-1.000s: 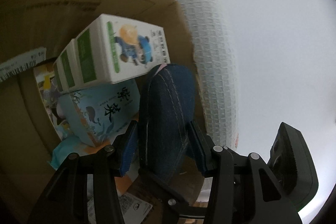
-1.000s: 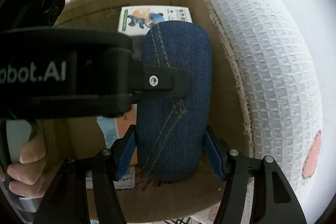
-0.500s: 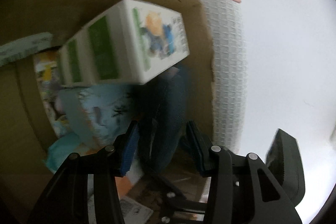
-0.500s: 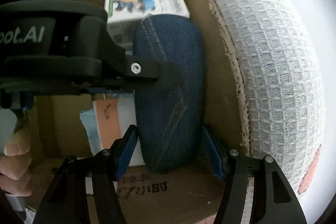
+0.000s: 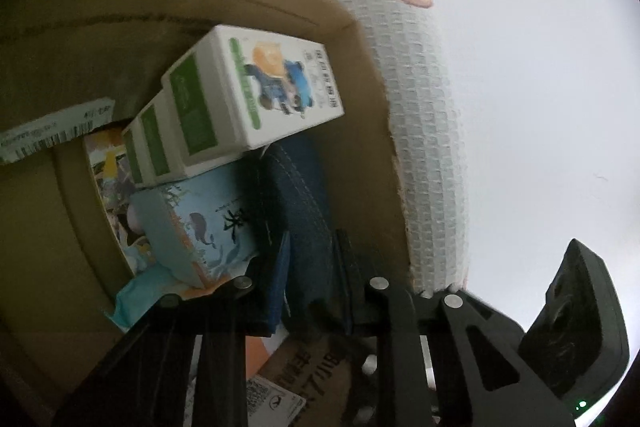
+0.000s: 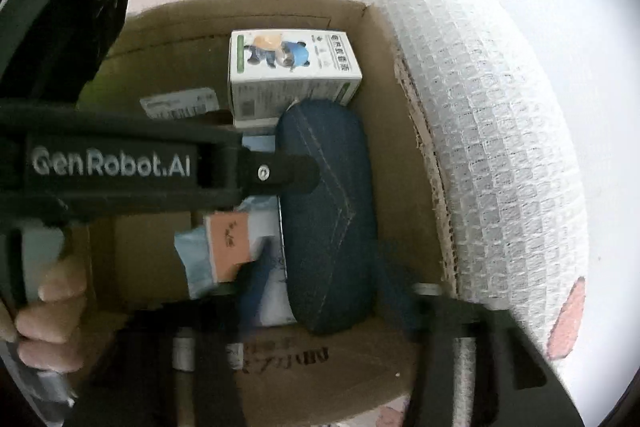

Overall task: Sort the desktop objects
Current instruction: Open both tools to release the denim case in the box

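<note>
inside a brown cardboard box, both the left gripper and the right gripper, jaws just narrowed, straddle a blue denim oval case, with a white carton at twelve o'clock.

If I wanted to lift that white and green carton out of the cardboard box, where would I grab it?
Take the white and green carton across its two long flat sides, coming straight down from above. It lies on top of the pile with its printed face up, so nothing covers it. The denim case leans against its near end, so clamp toward the far end, by the cardboard box wall.
</note>
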Demonstrator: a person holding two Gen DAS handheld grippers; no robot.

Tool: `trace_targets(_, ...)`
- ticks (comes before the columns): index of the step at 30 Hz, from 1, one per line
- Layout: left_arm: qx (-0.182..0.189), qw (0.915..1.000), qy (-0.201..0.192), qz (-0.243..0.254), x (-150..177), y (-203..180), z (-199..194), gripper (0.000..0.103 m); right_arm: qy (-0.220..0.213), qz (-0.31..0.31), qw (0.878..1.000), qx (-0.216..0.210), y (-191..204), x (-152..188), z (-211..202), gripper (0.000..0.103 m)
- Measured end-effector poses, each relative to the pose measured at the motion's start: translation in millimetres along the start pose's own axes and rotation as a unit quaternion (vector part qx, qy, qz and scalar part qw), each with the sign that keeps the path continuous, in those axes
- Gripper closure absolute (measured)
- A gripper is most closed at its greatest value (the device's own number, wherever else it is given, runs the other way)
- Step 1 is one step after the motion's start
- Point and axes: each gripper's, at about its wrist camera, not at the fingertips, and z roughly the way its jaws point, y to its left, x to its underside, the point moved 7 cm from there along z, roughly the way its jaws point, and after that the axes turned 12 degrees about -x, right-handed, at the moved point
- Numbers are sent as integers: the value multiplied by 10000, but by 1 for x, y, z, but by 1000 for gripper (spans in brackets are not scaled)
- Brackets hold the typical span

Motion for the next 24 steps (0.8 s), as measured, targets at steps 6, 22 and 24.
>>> trace_targets(6, 453, 9975, 189, -515, 0, 13, 9, 80, 186, 173, 9996, -154, -6, 5, 10, 75)
trace_targets(22, -852, 9889, -357, 1167, 33, -26, -26, 80, 116, 498, 9985, 170, -4, 15, -19, 75)
trace_targets(24, -799, 9877, -412, 1282, 37, -32, -34, 79, -19, 511, 9987, 84, 2, 16, -32, 75)
